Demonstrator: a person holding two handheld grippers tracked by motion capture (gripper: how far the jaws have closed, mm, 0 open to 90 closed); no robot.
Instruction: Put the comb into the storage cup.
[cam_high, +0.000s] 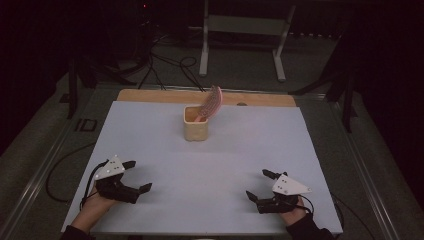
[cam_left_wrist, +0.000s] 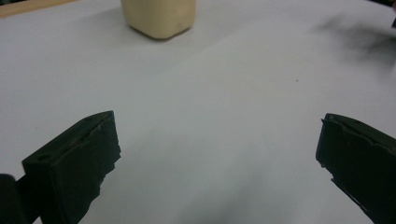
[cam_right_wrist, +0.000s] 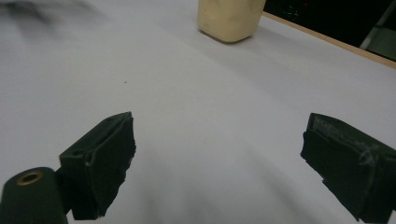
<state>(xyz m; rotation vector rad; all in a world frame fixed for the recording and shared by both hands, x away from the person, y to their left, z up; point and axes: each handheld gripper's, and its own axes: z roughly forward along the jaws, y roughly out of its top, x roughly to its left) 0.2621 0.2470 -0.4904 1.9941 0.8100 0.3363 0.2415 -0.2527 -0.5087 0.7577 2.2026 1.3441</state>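
A cream square cup (cam_high: 195, 125) stands upright near the far middle of the white table cover (cam_high: 150, 150). A pink hairbrush (cam_high: 211, 102) leans out of it toward the right. In the high view my left gripper (cam_high: 138, 176) rests low at the near left, held by a hand, its jaws wide apart with nothing between them. My right gripper (cam_high: 259, 185) sits at the near right, also open and empty. The cup's base (cam_left_wrist: 159, 18) lies far ahead of the left gripper (cam_left_wrist: 217, 144). It also appears (cam_right_wrist: 229, 18) beyond the right gripper (cam_right_wrist: 217, 149).
A wooden table edge (cam_high: 150, 95) runs along the back beyond the white cover. Cables (cam_high: 170, 65) and a white metal stand (cam_high: 240, 30) are on the dark floor behind. A cable (cam_high: 60, 170) loops off the table's left side.
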